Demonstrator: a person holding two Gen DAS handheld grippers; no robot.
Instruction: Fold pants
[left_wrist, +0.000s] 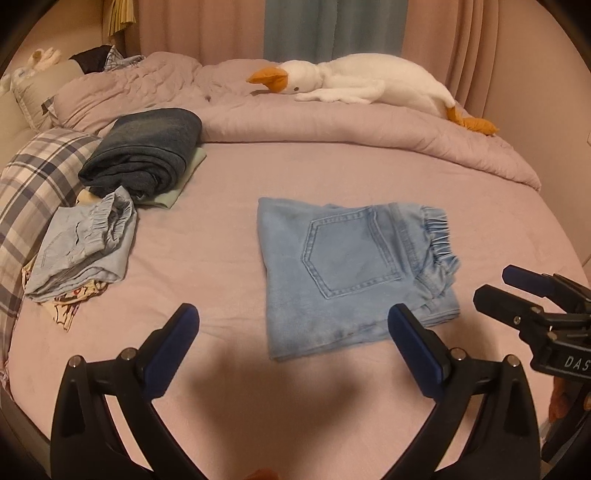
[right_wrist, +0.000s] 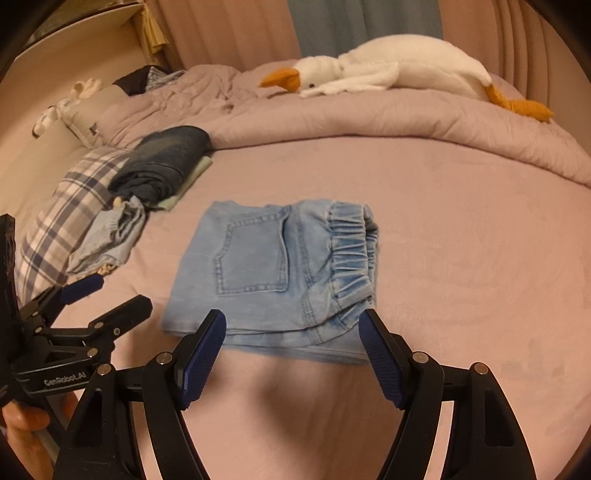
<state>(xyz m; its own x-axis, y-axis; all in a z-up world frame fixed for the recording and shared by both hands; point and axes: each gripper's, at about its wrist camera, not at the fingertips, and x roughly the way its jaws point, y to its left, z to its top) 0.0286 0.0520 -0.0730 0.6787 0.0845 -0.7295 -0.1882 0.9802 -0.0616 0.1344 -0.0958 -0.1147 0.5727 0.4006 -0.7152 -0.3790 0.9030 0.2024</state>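
Light blue denim pants (left_wrist: 351, 273) lie folded into a compact rectangle on the pink bed sheet (left_wrist: 221, 240), back pocket up, elastic waistband to the right. They also show in the right wrist view (right_wrist: 273, 273). My left gripper (left_wrist: 291, 317) is open and empty, just short of the pants' near edge. My right gripper (right_wrist: 291, 325) is open and empty, its fingertips at the pants' near edge. Each gripper shows in the other's view: the right one (left_wrist: 495, 284), the left one (right_wrist: 114, 295).
Folded dark jeans (left_wrist: 144, 151) and other folded clothes (left_wrist: 85, 247) are stacked at the left beside a plaid pillow (left_wrist: 33, 184). A bunched pink duvet (left_wrist: 332, 122) with a white goose plush (left_wrist: 369, 81) lies across the far side. Curtains hang behind.
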